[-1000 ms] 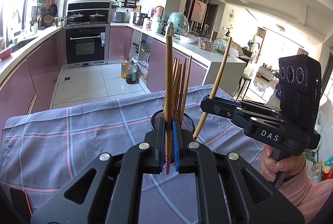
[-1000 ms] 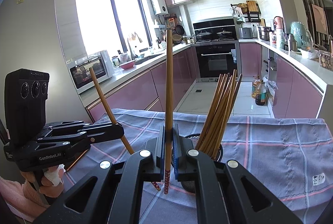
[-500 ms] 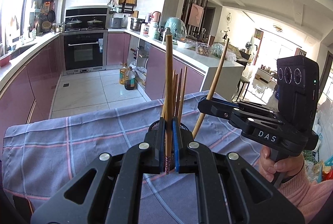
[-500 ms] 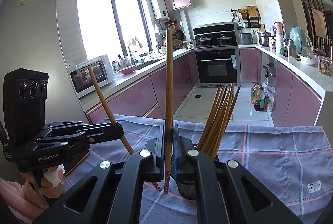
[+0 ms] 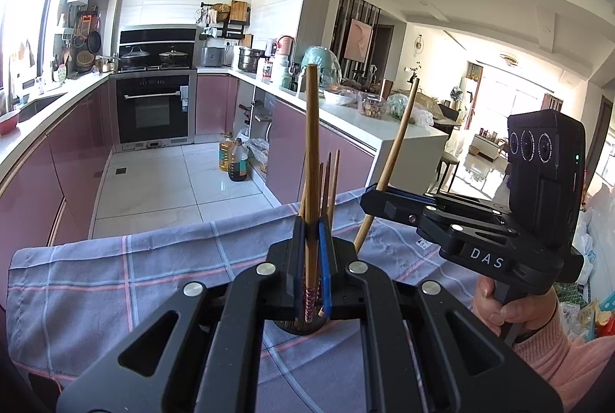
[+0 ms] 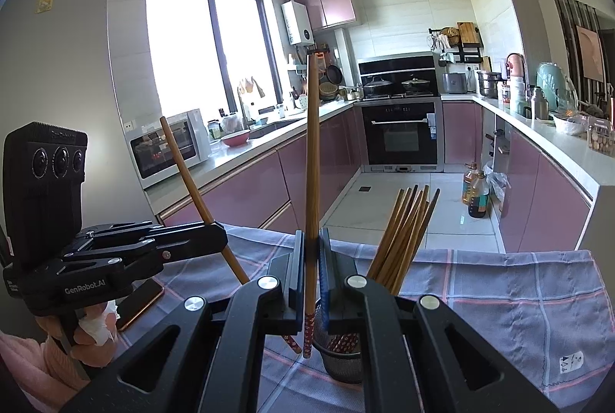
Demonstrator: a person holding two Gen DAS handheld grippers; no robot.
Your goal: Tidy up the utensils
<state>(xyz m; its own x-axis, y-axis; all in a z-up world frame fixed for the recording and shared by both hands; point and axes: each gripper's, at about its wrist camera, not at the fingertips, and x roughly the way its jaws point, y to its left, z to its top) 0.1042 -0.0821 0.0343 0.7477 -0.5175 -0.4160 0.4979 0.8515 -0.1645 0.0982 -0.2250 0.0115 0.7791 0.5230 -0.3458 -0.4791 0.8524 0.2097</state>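
Your left gripper (image 5: 312, 271) tilts slightly downward, fingers pinching one chopstick (image 5: 310, 159) that stands upright, patterned tip below the pads. Your right gripper (image 6: 312, 282) is pitched alike, pinching its own chopstick (image 6: 312, 159) upright. Just beyond both sets of fingertips, the mesh holder (image 6: 340, 355) keeps the remaining chopsticks (image 6: 403, 232) on the checked cloth (image 6: 499, 297).

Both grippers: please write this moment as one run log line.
left gripper: shut on chopstick | right gripper: shut on chopstick | holder: on cloth, holds more chopsticks | step: neither dropped in yet
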